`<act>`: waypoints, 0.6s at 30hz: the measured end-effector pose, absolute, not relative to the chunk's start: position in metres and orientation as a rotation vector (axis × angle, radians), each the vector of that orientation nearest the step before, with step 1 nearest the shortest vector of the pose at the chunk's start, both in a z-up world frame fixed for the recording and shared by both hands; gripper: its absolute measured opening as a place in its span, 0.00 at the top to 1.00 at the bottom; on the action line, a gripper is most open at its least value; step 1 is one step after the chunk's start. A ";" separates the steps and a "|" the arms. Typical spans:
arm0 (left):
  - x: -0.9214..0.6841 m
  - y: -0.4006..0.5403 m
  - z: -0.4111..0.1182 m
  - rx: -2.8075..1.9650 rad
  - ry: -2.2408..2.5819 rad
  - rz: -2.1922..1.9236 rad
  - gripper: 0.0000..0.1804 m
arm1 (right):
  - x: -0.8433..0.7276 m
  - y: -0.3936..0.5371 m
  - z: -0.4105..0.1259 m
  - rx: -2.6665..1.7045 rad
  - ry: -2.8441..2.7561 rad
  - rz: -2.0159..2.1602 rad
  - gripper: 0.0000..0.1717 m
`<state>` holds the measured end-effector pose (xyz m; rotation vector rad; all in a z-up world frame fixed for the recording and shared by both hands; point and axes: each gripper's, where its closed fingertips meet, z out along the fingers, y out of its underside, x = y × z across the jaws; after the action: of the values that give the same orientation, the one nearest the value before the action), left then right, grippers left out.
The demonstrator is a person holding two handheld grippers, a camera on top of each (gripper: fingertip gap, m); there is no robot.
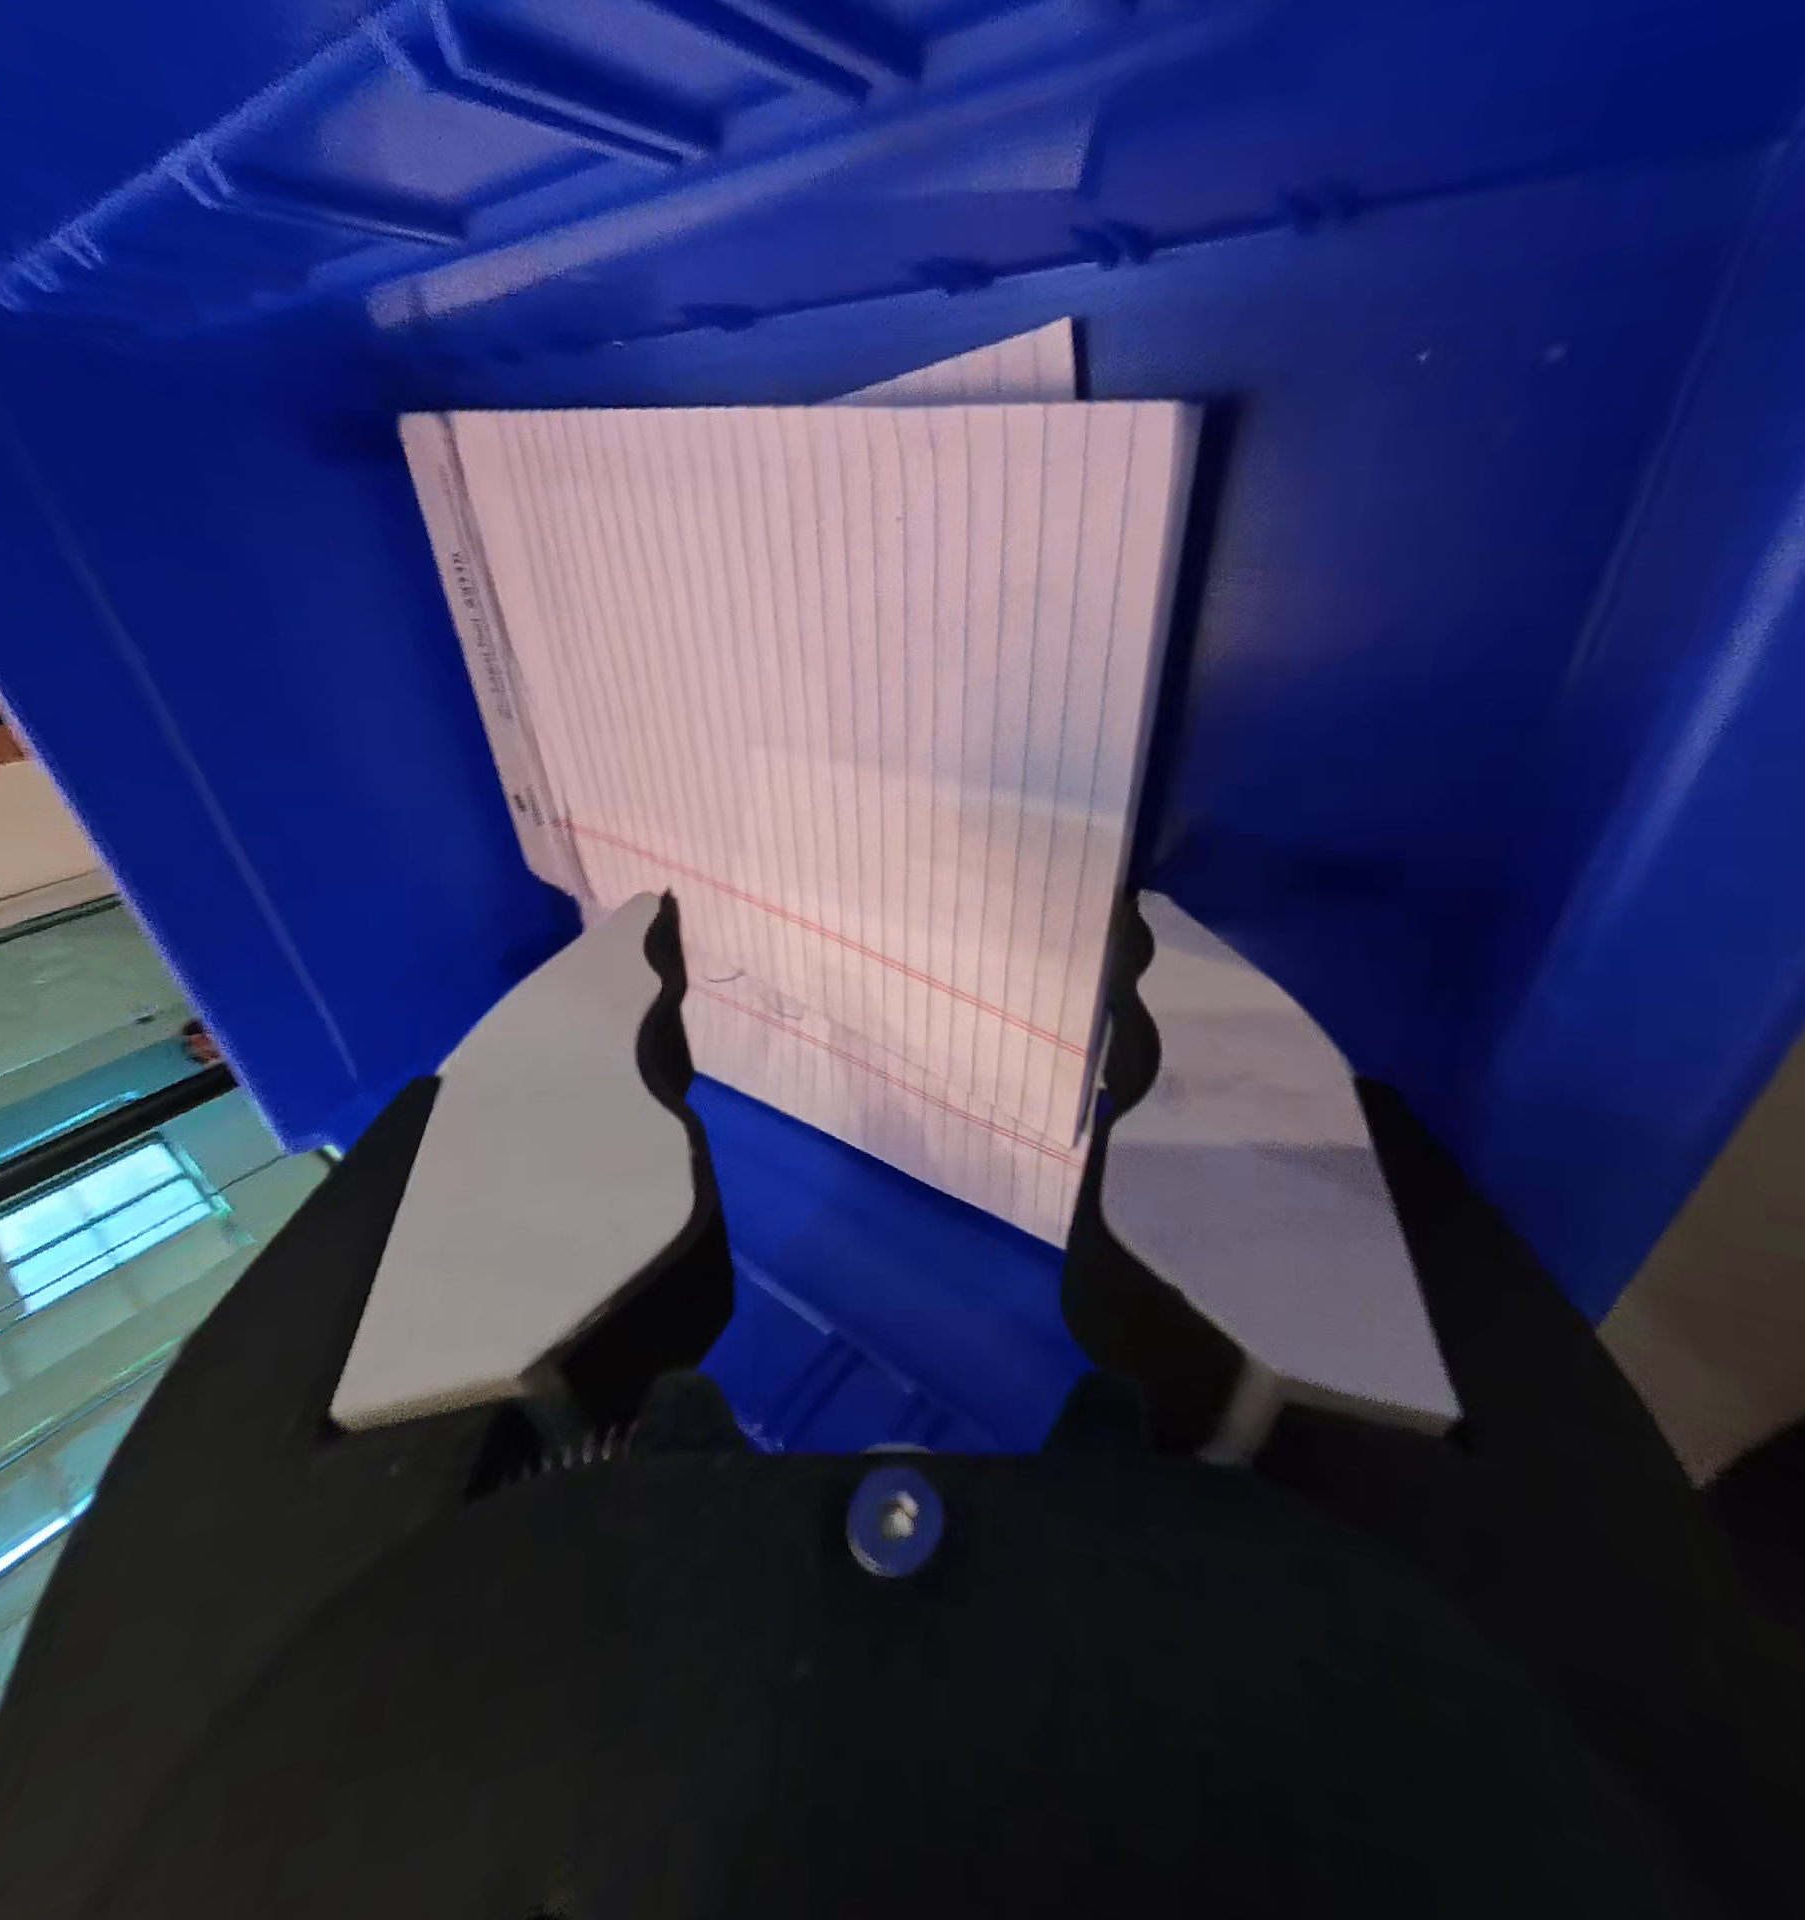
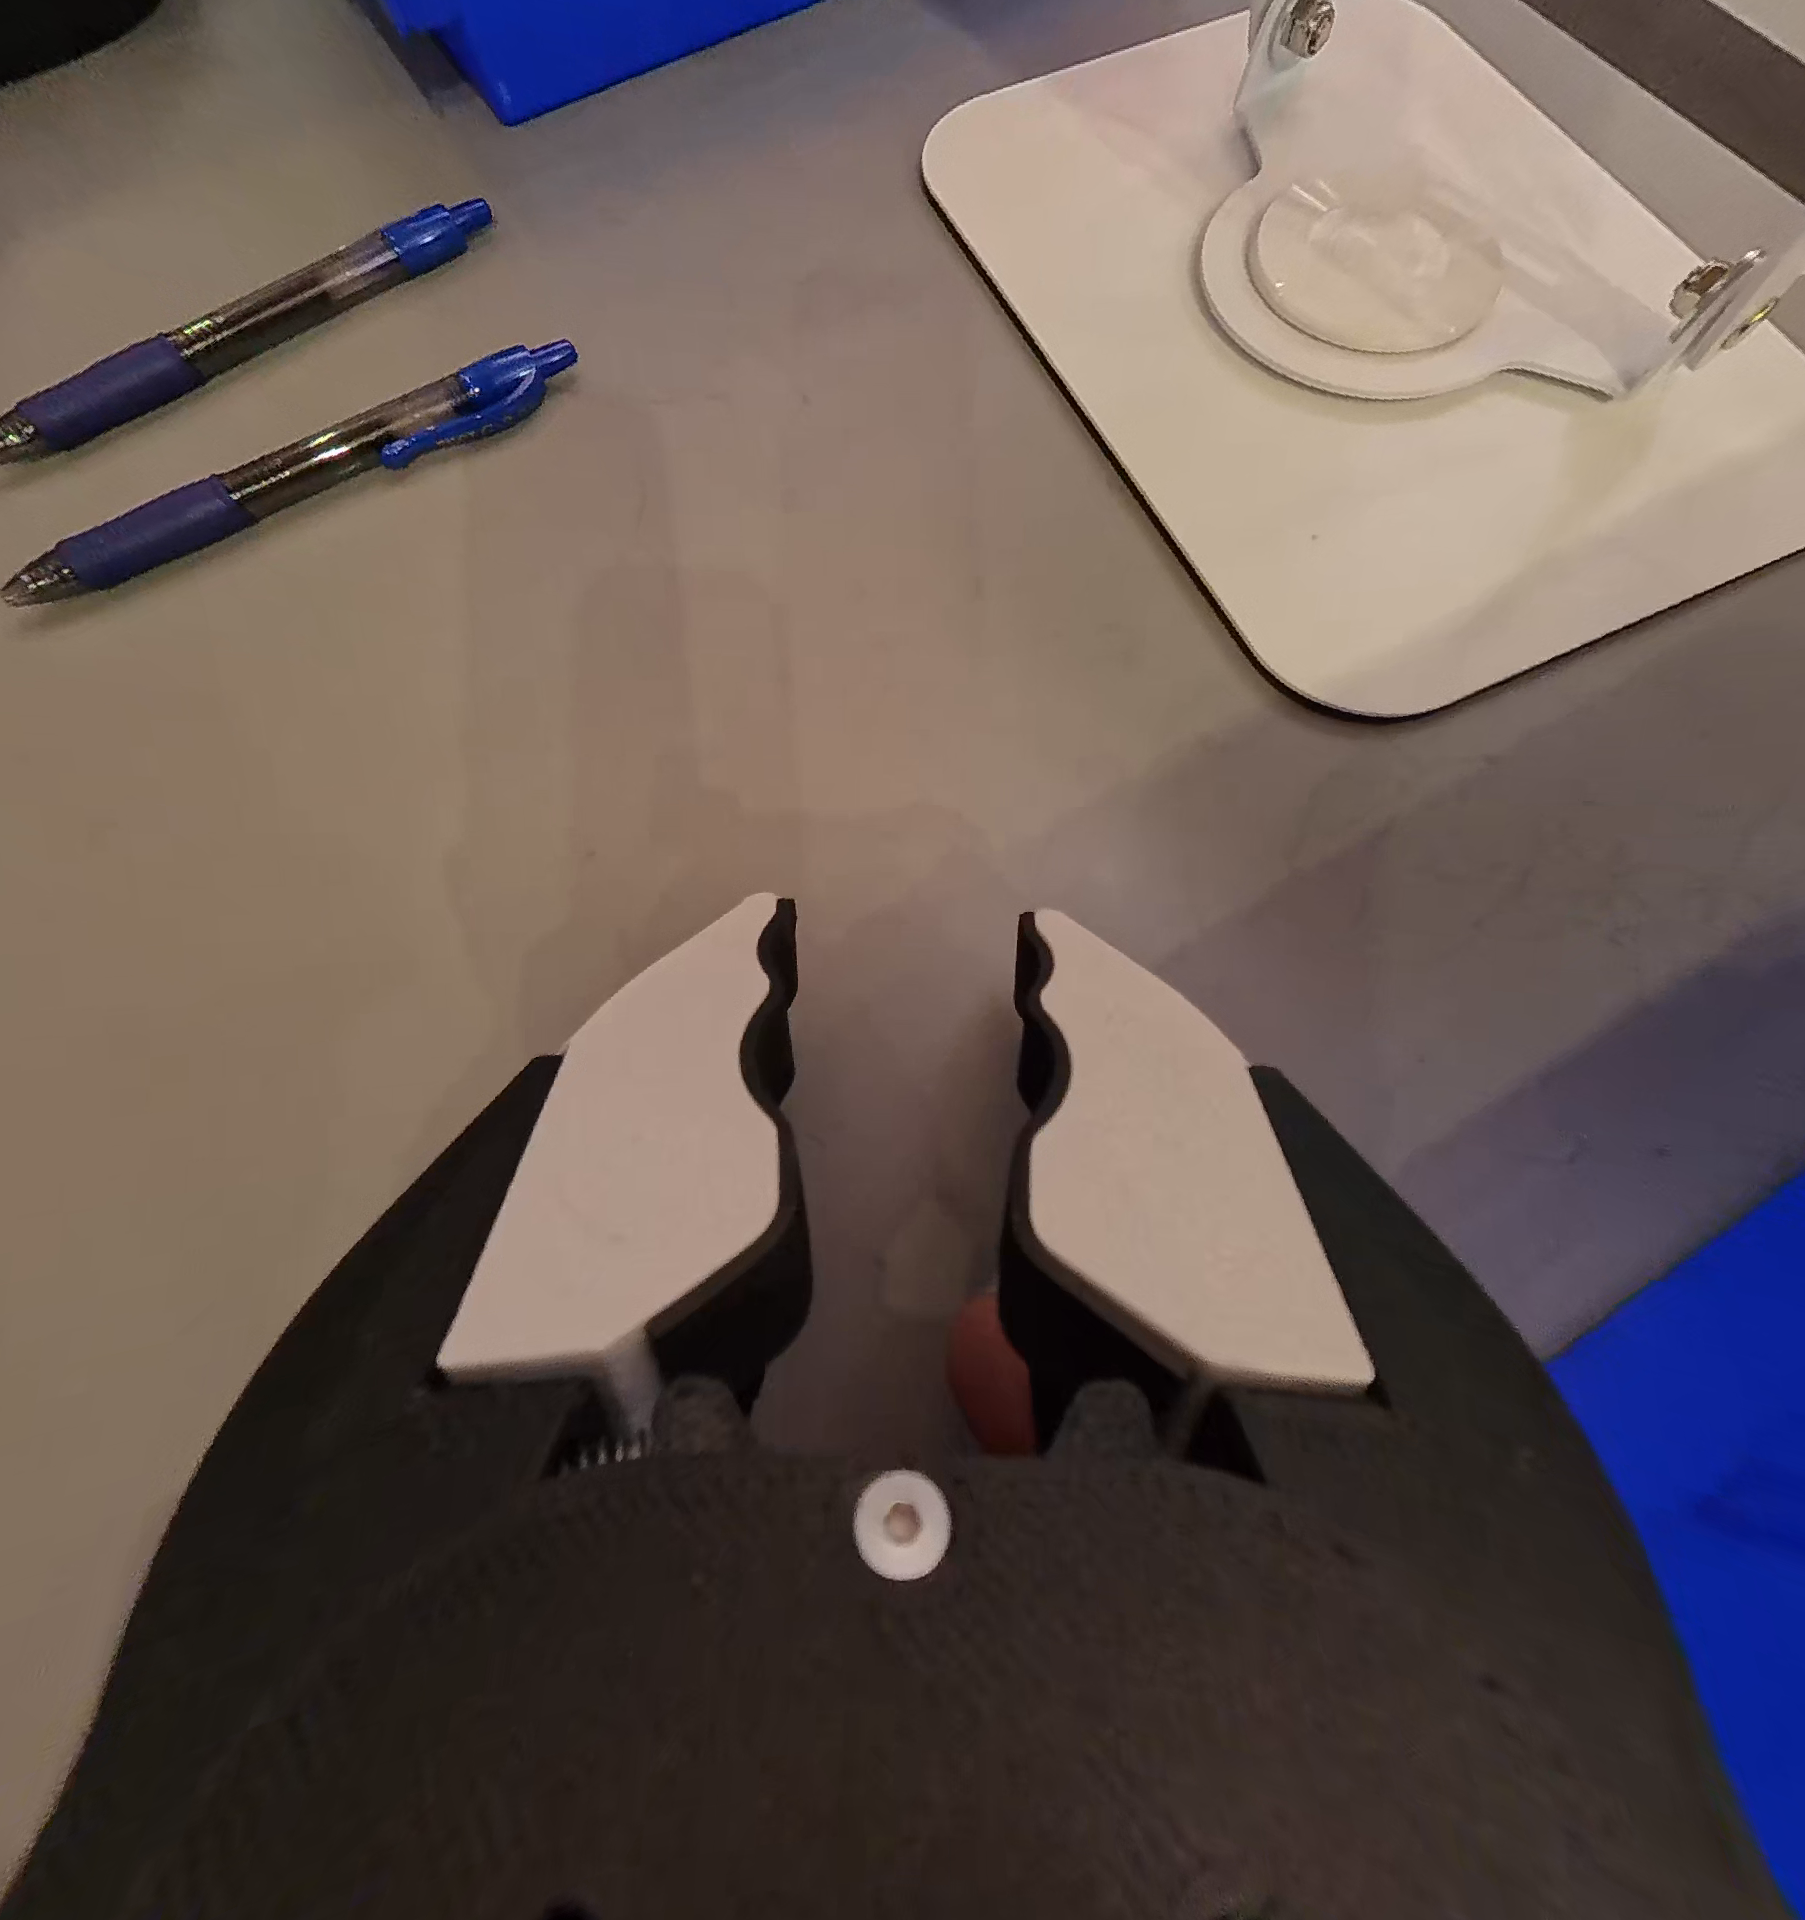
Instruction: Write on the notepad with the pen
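Blue bin (image 1: 254, 623) walls surround the lined notepad (image 1: 825, 727), which stands on edge inside. The left gripper (image 1: 898, 966) has its fingers spread around the pad's lower corner; whether they press on it cannot be told. The right gripper (image 2: 908, 935) hangs open and bare over the grey counter (image 2: 669, 675), two blue pens (image 2: 243, 312) lying well off.

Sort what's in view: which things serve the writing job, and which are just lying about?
Job:
- notepad, between the left claw's fingers
- two blue pens
- right claw, open, empty

Lying about:
- blue bin
- white stand base
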<state>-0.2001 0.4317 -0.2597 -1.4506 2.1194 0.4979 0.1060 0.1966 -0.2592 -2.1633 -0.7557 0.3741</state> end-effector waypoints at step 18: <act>-0.193 0.434 -0.262 -1.398 2.172 0.425 0.58 | 0.106 0.196 -0.260 -2.170 -0.758 0.376 0.76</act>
<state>-0.1929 0.4343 -0.2622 -1.3980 2.1719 0.4247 0.1058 0.1962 -0.2602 -2.1696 -0.7582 0.3764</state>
